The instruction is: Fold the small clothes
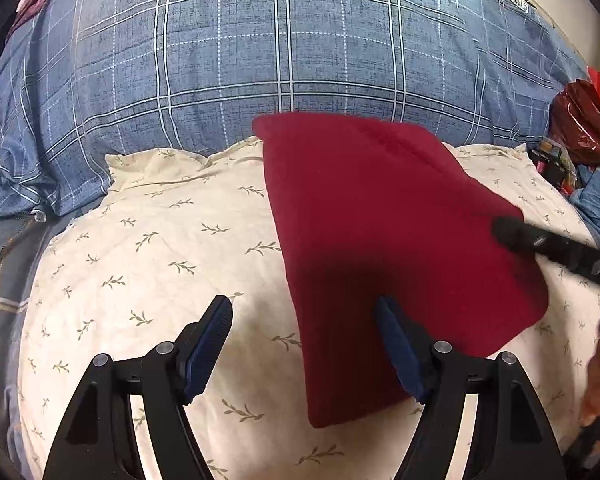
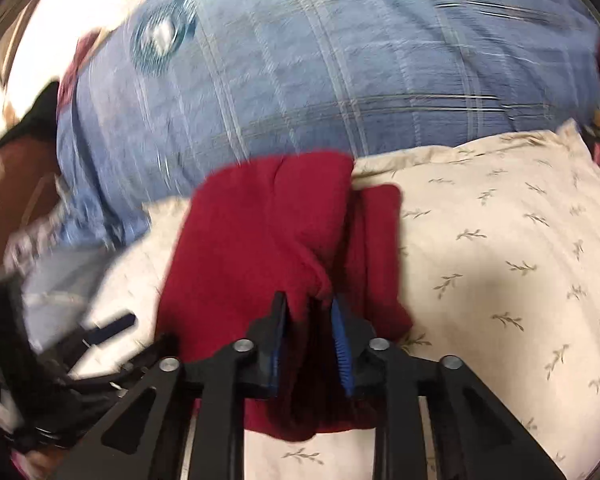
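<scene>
Right gripper point(image 2: 310, 312) pinches red cloth point(image 2: 260, 240), hidden leftward.

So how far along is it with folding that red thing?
Partly there. The red cloth already lies on the cream pillow doubled into a flat panel. The right gripper has a bunched fold of it between its jaws. The left gripper is open, holding nothing. Flattening that bunched edge seems left.

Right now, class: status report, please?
Left tool open, empty. Right tool around a fold of the red garment, grip unclear. Garment on pillow; nothing obstructing.
</scene>
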`<move>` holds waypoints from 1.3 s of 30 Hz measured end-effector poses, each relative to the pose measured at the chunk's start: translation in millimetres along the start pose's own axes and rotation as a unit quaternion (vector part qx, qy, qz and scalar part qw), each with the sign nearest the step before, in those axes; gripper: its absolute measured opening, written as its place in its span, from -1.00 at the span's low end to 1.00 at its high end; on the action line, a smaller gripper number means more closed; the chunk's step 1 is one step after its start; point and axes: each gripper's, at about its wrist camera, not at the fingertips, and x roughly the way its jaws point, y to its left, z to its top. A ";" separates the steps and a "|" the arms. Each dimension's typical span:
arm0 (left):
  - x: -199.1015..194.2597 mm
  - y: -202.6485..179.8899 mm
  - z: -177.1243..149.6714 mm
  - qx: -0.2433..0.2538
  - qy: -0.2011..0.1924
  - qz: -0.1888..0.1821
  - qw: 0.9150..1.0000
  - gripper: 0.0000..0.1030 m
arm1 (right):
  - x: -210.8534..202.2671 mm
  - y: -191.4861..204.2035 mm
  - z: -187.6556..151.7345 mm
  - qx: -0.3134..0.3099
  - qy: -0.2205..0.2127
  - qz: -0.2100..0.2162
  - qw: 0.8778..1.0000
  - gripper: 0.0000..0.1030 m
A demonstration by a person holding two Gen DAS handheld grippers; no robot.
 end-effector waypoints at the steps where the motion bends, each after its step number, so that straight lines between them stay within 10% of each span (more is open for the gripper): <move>1: 0.8 -0.3 0.3 -0.001 0.000 0.000 1.000 0.44 | -5.5 -1.0 2.2 0.007 -0.008 0.004 1.000 -0.24; 3: 3.4 -0.7 1.0 -0.003 0.002 -0.001 1.000 0.45 | -14.2 0.6 7.6 0.013 -0.027 -0.001 1.000 0.18; 10: 7.8 -2.4 1.7 -0.002 0.005 -0.004 1.000 0.48 | 28.8 4.5 31.2 0.011 -0.007 -0.021 1.000 0.23; 17: 8.3 11.7 7.3 -0.027 0.017 -0.048 0.998 0.49 | 49.1 2.8 32.8 -0.021 -0.003 -0.025 0.999 -0.88; 22: 19.1 31.3 15.4 -0.076 0.013 -0.085 0.993 0.60 | 52.1 -11.4 25.8 -0.014 0.005 -0.030 0.999 -0.87; 25: 32.7 37.6 17.0 -0.100 0.022 -0.124 0.987 0.64 | 41.9 -15.1 28.1 0.004 -0.007 -0.005 1.000 -0.45; 27: 42.2 41.7 17.3 -0.108 0.025 -0.132 0.985 0.74 | 31.3 -24.5 29.7 0.024 -0.027 -0.011 0.999 0.71; 28: 48.3 45.3 19.7 -0.112 0.026 -0.136 0.984 0.83 | 28.3 -29.1 29.2 0.034 -0.043 -0.013 0.998 0.79; 35: 85.1 46.2 29.1 -0.125 0.047 -0.160 0.978 0.99 | 75.0 -48.4 23.4 0.063 0.018 0.058 0.996 0.79; 38: 89.6 37.5 34.5 -0.108 0.044 -0.161 0.980 0.92 | 79.1 -40.0 25.6 0.040 0.023 0.080 0.996 0.21; 39: 88.6 34.6 35.0 -0.104 0.043 -0.173 0.978 0.62 | 79.1 -37.0 25.8 0.039 0.024 0.081 0.996 0.07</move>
